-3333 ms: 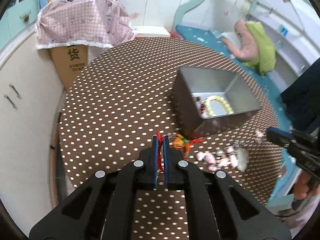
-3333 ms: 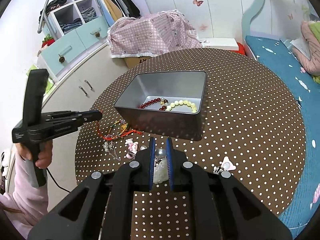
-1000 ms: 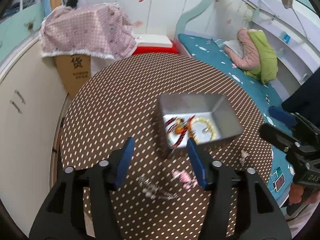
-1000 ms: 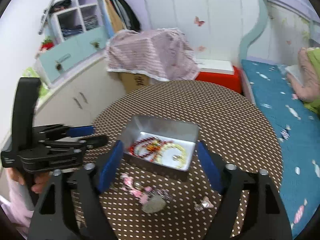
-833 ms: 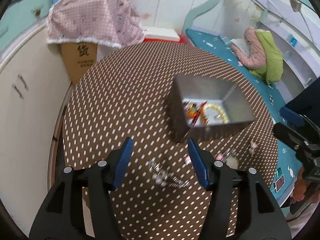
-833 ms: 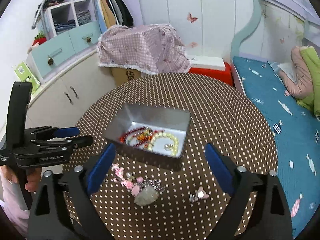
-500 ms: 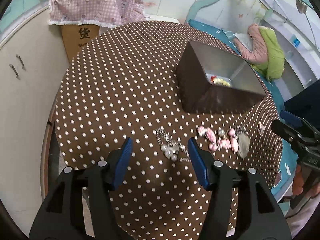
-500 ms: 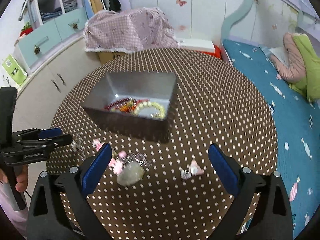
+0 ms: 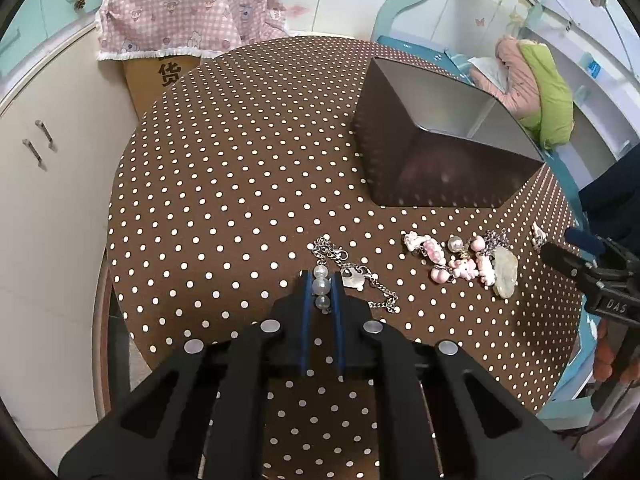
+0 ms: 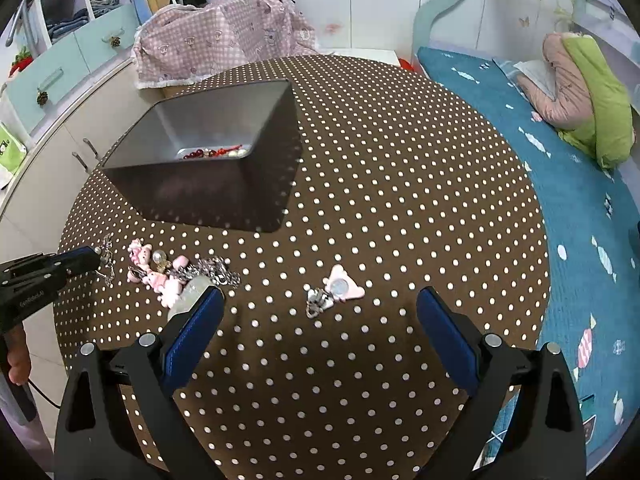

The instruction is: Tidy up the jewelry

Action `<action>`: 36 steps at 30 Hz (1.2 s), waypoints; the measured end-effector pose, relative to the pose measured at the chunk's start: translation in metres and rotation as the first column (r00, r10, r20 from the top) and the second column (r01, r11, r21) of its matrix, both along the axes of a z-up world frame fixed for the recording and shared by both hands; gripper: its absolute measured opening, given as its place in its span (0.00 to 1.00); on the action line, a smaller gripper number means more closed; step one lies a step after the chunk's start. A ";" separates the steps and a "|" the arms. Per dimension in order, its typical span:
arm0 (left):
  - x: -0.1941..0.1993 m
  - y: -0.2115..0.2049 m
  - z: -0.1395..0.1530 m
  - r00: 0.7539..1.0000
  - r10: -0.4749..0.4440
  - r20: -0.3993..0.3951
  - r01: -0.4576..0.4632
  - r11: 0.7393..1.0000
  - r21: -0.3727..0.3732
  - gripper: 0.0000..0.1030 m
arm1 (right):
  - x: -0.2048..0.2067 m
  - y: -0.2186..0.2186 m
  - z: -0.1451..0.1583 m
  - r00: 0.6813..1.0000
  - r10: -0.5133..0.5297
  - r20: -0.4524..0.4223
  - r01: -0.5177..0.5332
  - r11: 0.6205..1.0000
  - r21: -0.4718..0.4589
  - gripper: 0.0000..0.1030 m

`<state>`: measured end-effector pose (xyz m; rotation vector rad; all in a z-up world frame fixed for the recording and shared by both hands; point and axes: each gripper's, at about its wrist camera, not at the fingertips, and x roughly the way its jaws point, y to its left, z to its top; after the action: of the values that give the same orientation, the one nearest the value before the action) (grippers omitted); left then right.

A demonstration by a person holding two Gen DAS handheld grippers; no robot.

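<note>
1. Half a second ago the left gripper [image 9: 321, 294] stood wide above the pearl-and-chain bracelet [image 9: 348, 276]. Now its jaws are closing, with the three pearls pinched between the blue pads on the dotted tablecloth [image 9: 240, 184].
2. Reading: the next pick is under way, with the lift and carry to the metal tin [image 9: 448, 148] still to do. The tin sits ahead and to the right of the left gripper.
3. The loose chain trails right of the pads and could snag or slip on lifting.
4. The right gripper [image 10: 318, 320] is spread wide and holds nothing. A second ago it was above the tin; now it is low over the cloth, with the pink heart clip [image 10: 340, 288] just ahead, between its fingers. Probably its next target.
5. Count on the cloth: one pearl bracelet, one pink charm cluster [image 10: 160, 272] with a pale stone [image 9: 505, 274] ahead-left of the right gripper, and one heart clip. That is three pieces outside.
6. One tin; red and pale beads [image 10: 212, 153] are visible inside, the number of items unclear.
</note>
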<state>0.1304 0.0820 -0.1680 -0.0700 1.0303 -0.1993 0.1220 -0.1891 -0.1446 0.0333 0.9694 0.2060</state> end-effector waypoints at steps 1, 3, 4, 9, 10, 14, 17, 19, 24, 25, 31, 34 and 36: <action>-0.001 0.002 0.001 1.000 0.005 0.003 -0.005 1.000 -0.016 0.09 | 0.000 -0.001 -0.001 1.000 -0.001 0.001 0.001 1.000 -0.003 0.91; -0.005 0.004 0.003 1.000 0.008 0.018 -0.007 0.999 -0.044 0.09 | -0.001 -0.003 -0.001 1.000 0.003 0.011 -0.003 1.000 -0.009 0.87; -0.008 0.005 0.006 0.999 0.009 0.036 -0.007 0.999 -0.054 0.09 | -0.001 -0.003 -0.001 1.000 0.009 0.013 -0.009 1.000 -0.007 0.81; -0.013 0.006 0.018 0.997 0.015 0.079 -0.006 0.994 -0.111 0.09 | 0.001 -0.008 -0.009 1.000 0.005 -0.010 -0.005 1.000 -0.005 0.58; -0.014 0.005 0.019 0.996 0.018 0.084 -0.008 0.994 -0.109 0.09 | 0.001 -0.009 -0.010 1.000 0.004 -0.001 -0.004 1.000 -0.013 0.55; -0.013 0.001 0.024 0.995 0.018 0.094 -0.007 0.993 -0.115 0.09 | 0.002 -0.005 -0.010 1.000 0.021 0.010 -0.021 0.999 -0.039 0.29; -0.011 0.000 0.024 0.996 0.015 0.090 -0.004 0.993 -0.118 0.09 | -0.002 -0.001 -0.010 0.999 0.047 0.024 -0.046 0.998 -0.049 0.29; -0.012 -0.002 0.023 0.996 0.017 0.084 -0.007 0.993 -0.116 0.09 | -0.004 -0.001 -0.010 0.998 0.050 0.031 -0.049 0.997 -0.052 0.18; -0.012 -0.004 0.026 0.995 0.014 0.099 -0.001 0.992 -0.127 0.09 | -0.004 -0.009 -0.010 0.999 0.051 0.015 -0.051 0.999 0.004 0.00; -0.012 -0.005 0.027 0.994 0.012 0.105 0.002 0.992 -0.127 0.09 | -0.004 -0.009 -0.010 0.999 0.050 0.016 -0.050 0.999 0.003 0.00; -0.010 -0.006 0.030 0.994 0.011 0.109 0.003 0.992 -0.125 0.09 | -0.005 -0.005 -0.001 0.997 0.068 0.034 -0.067 0.997 -0.024 0.08; -0.008 -0.005 0.029 0.995 0.013 0.104 0.001 0.991 -0.131 0.09 | 0.002 -0.003 0.003 0.997 0.054 0.058 -0.052 0.998 -0.035 0.39; -0.007 -0.006 0.029 0.994 0.013 0.105 0.001 0.992 -0.127 0.09 | 0.008 -0.001 0.001 0.997 0.062 0.056 -0.060 0.997 -0.041 0.39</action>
<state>0.1231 0.0761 -0.1388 -0.1759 0.9117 -0.2603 0.1301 -0.1900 -0.1435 -0.0383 0.9179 0.2427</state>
